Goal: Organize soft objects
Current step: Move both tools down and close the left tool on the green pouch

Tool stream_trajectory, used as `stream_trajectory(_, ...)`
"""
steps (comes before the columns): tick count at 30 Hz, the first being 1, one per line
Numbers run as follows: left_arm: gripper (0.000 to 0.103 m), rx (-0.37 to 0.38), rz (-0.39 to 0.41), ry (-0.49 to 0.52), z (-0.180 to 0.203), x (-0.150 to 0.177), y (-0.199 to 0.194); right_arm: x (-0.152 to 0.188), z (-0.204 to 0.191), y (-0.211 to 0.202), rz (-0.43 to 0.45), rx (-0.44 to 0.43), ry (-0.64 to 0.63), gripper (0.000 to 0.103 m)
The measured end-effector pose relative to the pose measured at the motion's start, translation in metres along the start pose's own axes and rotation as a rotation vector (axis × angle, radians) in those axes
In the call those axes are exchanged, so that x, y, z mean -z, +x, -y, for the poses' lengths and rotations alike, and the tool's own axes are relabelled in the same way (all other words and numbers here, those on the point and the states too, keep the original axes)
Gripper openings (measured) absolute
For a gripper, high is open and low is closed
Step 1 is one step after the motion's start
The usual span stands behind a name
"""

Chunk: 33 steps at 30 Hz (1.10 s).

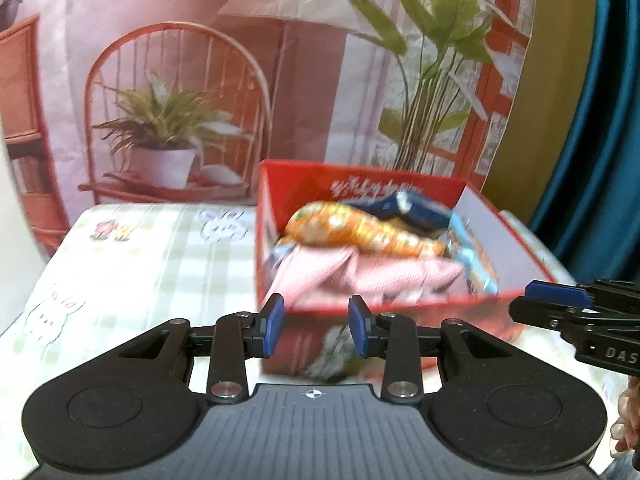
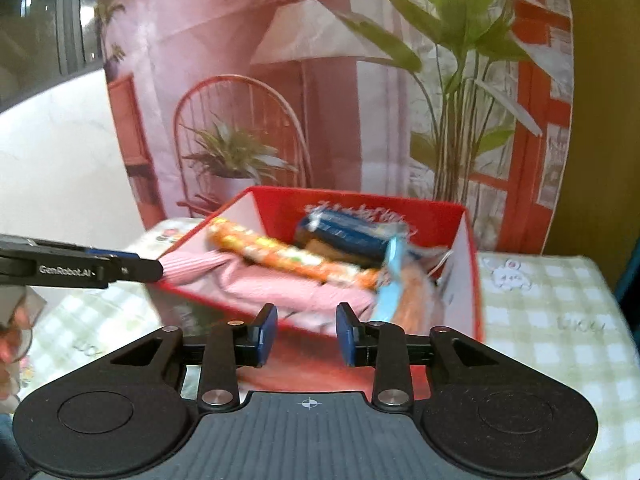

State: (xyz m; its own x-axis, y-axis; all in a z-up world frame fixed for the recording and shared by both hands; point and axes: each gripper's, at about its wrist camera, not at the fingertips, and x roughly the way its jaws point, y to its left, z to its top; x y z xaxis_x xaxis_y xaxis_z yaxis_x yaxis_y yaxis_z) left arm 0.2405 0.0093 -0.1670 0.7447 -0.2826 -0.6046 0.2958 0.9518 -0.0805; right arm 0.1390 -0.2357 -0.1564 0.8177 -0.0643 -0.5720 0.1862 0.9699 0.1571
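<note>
Nearest in each wrist view are the jaws themselves: the left gripper [image 1: 316, 330] stands partly apart with nothing between its blue pads, and the right gripper [image 2: 306, 334] likewise shows a clear gap and holds nothing. Just ahead of both sits the red box [image 1: 516, 240], its near wall directly beyond the fingertips, on the checked tablecloth [image 1: 132, 256]. Inside, closest to the grippers, lies a pink cloth [image 2: 280, 292]; over it rests an orange patterned packet [image 1: 360, 232], and behind that a dark blue packet [image 2: 344, 236], with a light blue packet [image 2: 390, 292] against the wall on the right gripper's side. The soft items already appear gathered in the box, so the step in hand seems to be a check or a tidy-up. To do it well, approach from above the near wall rather than through it, keep the two grippers from crossing, and press or tuck the cloth gently so the packets on top do not slide out. Beyond the box hangs a printed backdrop [image 1: 280, 80].
</note>
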Motion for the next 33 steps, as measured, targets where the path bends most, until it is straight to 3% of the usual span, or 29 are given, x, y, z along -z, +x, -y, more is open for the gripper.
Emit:
stream_trajectory(4, 0.037, -0.02, -0.024, -0.006, -0.011, 0.033, -0.013, 0.035, -0.008, -0.01, -0.002, -0.025, 0.056, 0.037)
stream_trajectory(11, 0.037, -0.056, -0.054, -0.069, -0.026, 0.08, -0.024, 0.097, -0.02, -0.012, -0.064, 0.036, -0.002, 0.045)
stream_trajectory(17, 0.038, -0.069, -0.045, -0.157, -0.033, 0.097, -0.03, 0.124, -0.022, -0.004, -0.12, 0.047, 0.01, 0.075)
stream_trajectory(19, 0.038, -0.086, -0.048, -0.167, -0.035, 0.102, -0.029, 0.126, -0.023, -0.005, -0.118, 0.059, 0.005, 0.089)
stream_trajectory(22, 0.039, -0.1, -0.061, -0.188, -0.04, 0.109, -0.027, 0.127, -0.026, -0.006, -0.093, 0.078, -0.005, 0.102)
stream_trajectory(33, 0.042, -0.058, -0.083, -0.187, -0.036, 0.12, -0.022, 0.129, -0.024, -0.004, -0.064, 0.11, -0.001, 0.103)
